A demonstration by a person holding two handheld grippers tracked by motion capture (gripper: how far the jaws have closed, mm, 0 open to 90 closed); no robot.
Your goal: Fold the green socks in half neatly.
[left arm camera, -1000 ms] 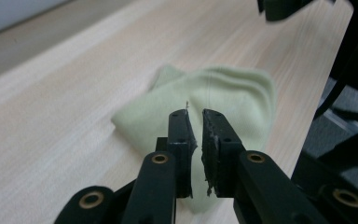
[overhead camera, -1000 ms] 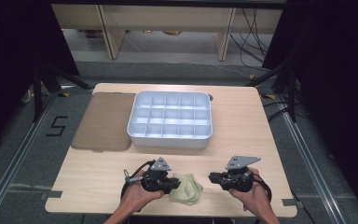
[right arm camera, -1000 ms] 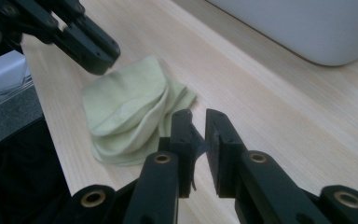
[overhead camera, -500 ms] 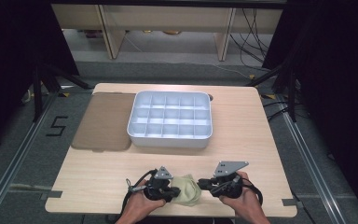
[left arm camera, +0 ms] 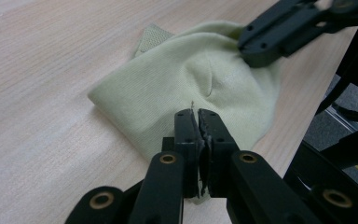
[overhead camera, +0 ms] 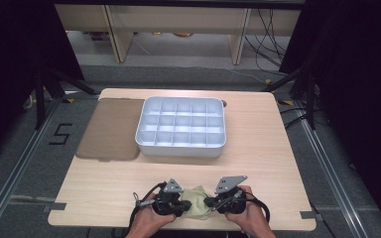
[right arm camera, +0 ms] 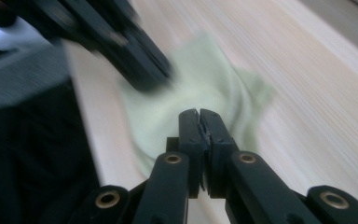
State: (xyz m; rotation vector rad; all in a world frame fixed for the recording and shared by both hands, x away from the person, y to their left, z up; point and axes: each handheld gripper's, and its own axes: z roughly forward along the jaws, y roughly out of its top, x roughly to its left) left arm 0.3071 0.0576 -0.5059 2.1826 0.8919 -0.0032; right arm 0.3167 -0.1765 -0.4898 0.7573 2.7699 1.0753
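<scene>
Both grippers, left (left arm camera: 196,114) and right (right arm camera: 198,114), have their jaws together on the soft, pale green knit cloth (left arm camera: 191,84) (rumpled, ribbed) on the wood-grain table (overhead camera: 258,148).

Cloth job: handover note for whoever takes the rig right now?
Left claw: shut on the near edge of the cloth.
Right claw: jaws together, just closed further, over the cloth's other side; whether it pinches fabric is unclear.
Cloth: pale green, crumpled, flat on the table at its near edge, between both claws.
Tray: white, divided, at mid-table with nothing in its cells; brown mat on its left.
Done: both claws brought to the cloth.
Left: probably lift or spread it; confirm the right grip first.
</scene>
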